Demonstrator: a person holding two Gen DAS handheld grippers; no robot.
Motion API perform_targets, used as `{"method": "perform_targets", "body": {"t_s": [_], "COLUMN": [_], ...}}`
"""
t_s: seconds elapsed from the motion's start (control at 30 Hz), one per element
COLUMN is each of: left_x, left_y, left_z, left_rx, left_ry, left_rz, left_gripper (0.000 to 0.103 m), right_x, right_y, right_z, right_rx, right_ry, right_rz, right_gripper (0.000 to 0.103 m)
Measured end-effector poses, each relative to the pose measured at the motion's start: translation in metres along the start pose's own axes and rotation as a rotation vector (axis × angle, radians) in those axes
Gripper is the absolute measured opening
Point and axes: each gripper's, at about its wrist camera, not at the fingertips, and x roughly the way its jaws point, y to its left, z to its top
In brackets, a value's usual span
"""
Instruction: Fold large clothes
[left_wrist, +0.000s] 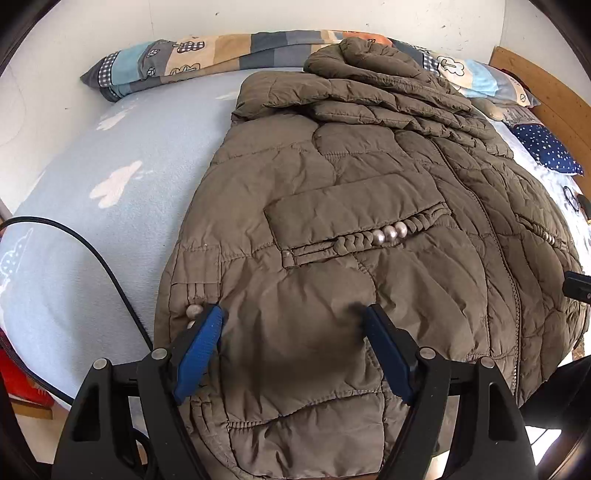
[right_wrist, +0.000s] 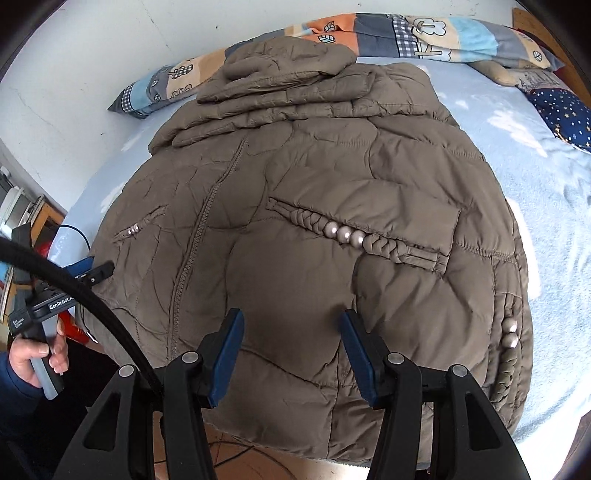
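Observation:
A large olive-brown quilted jacket (left_wrist: 351, 177) lies front up on the bed, zipped, its sleeves folded across the chest and its hem at the near edge. In the left wrist view my left gripper (left_wrist: 291, 317) hangs open just above the hem's left part, below the pearl-trimmed pocket flap (left_wrist: 354, 214), with only a shadow between its blue pads. In the right wrist view the same jacket (right_wrist: 314, 177) fills the frame. My right gripper (right_wrist: 291, 317) stands open over the right part of the hem, below the other pocket flap (right_wrist: 373, 225). Nothing is gripped.
The light blue bedsheet (left_wrist: 110, 155) with white clouds surrounds the jacket. A patchwork quilt roll (left_wrist: 207, 55) lies along the wall, a starry navy cushion (right_wrist: 565, 114) at the right. A black cable (left_wrist: 92, 254) crosses the sheet. A hand (right_wrist: 33, 354) holds the left gripper's handle.

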Motion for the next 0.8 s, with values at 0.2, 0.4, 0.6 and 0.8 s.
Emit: {"method": "perform_targets", "body": {"t_s": [0.2,0.4,0.6,0.8], "left_x": [-0.008,-0.013,-0.021,-0.062], "left_y": [-0.007,-0.017,-0.018,-0.002], "left_z": [0.002,0.003,0.005,0.014], "left_rx": [0.051,0.108,0.119,0.075], "left_ry": [-0.053,-0.082,-0.109,-0.172], "left_rz": [0.053,0.077,0.086,0.084], "left_gripper": [0.078,0.078,0.078,0.078], "right_x": [-0.002,-0.003,-0.005,-0.014], "right_y": [-0.005,-0.006,-0.009,-0.009], "right_z": [0.000,0.002,0.002,0.006], "right_rx": [0.030,0.041,0.052,0.059], "right_ry": [-0.012,-0.017,-0.023,-0.053], "right_rz": [0.013,0.011,0.012,0.017], "right_gripper": [0.060,0.060,0.060,0.060]}}
